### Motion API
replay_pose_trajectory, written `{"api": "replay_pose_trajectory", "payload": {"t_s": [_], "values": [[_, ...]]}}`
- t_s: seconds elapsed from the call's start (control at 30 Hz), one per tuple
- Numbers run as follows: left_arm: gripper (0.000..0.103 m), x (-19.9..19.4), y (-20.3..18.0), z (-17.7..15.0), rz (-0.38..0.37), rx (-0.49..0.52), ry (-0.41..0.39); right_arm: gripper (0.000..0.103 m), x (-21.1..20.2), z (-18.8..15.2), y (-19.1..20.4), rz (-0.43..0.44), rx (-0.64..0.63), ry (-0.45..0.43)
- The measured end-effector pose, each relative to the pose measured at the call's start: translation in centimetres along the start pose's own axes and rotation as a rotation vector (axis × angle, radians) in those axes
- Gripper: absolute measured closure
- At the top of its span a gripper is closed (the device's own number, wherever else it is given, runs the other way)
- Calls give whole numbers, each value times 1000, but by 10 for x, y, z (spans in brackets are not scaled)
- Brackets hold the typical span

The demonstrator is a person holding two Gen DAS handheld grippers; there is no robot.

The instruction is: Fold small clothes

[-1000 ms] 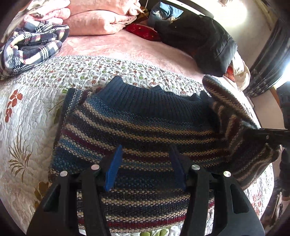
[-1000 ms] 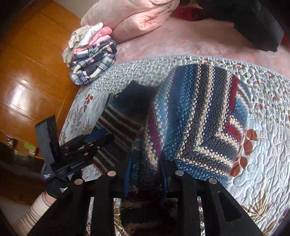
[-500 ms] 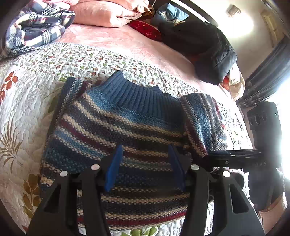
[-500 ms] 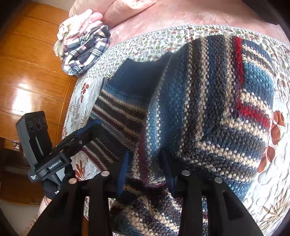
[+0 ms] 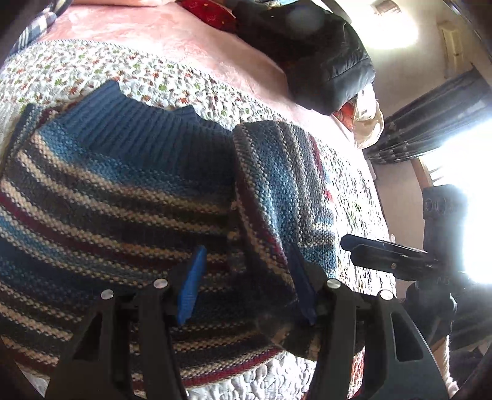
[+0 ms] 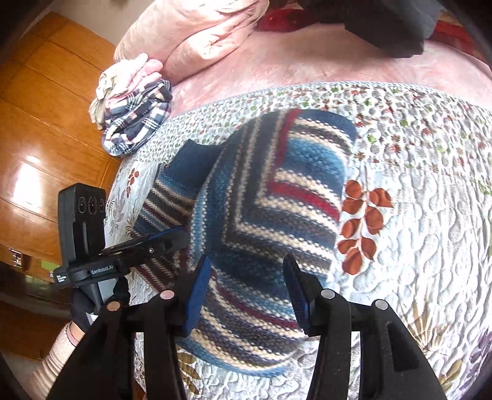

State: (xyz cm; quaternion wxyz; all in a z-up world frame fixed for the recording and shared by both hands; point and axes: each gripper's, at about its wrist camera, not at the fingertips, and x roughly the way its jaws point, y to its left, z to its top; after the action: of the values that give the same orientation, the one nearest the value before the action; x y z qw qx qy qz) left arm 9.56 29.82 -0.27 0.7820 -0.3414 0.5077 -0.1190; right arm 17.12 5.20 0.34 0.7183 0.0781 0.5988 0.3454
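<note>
Knitted wool, striped blue, cream, dark red and navy: a small sweater (image 5: 129, 190) lies flat on the quilted bedspread (image 6: 415, 215), ribbed navy collar pointing toward the pillows. Its right sleeve side (image 6: 276, 197) is folded inward over the body, the stripes meeting at an angle on the flap.

Left gripper (image 5: 246, 286): blue pads apart, poised low over the lower middle of the sweater near the inner edge of the folded flap, clamped on nothing. Right gripper (image 6: 246, 292): jaws apart as well, over the near end of the flap, nothing pinched. Whether either pad touches the wool, cannot tell.

Step in hand, as judged: the first side fold is laid down and let go. The far side toward the wooden wall appears not yet folded. Next move likely calls for taking that other sleeve or edge and carrying it across to match, then doubling hem to collar. Thick knit, should hold a crease poorly; the flap may spring back unless pressed.

Surface: white quilt with small flowers and red-brown leaf sprigs, over a pink blanket (image 6: 307, 61). Room: pink pillow (image 6: 196, 27); a plaid bundle of clothes (image 6: 135, 123) well apart near the bed edge; black jacket (image 5: 323, 61) on the far side; wooden panelling (image 6: 46, 123); dark curtain (image 5: 430, 123) beside a bright window.
</note>
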Motion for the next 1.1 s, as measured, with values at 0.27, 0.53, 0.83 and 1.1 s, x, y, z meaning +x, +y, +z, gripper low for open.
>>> {"api": "replay_pose_trajectory", "payload": {"t_s": [0.27,0.53,0.83,1.1], "values": [[49,30,1,3,-65,-82,55,53,-5,-23,-45,0,70,-11],[57,46,-15,14,-55,-75,72,53,0,-38,-55,-22,94,-9],[83,38,-23,13,-53,-50,9,53,-2,-58,-70,13,168,-41],[85,-10,-35,16,-117,24,-127,52,-6,-75,-70,37,190,-50]]}}
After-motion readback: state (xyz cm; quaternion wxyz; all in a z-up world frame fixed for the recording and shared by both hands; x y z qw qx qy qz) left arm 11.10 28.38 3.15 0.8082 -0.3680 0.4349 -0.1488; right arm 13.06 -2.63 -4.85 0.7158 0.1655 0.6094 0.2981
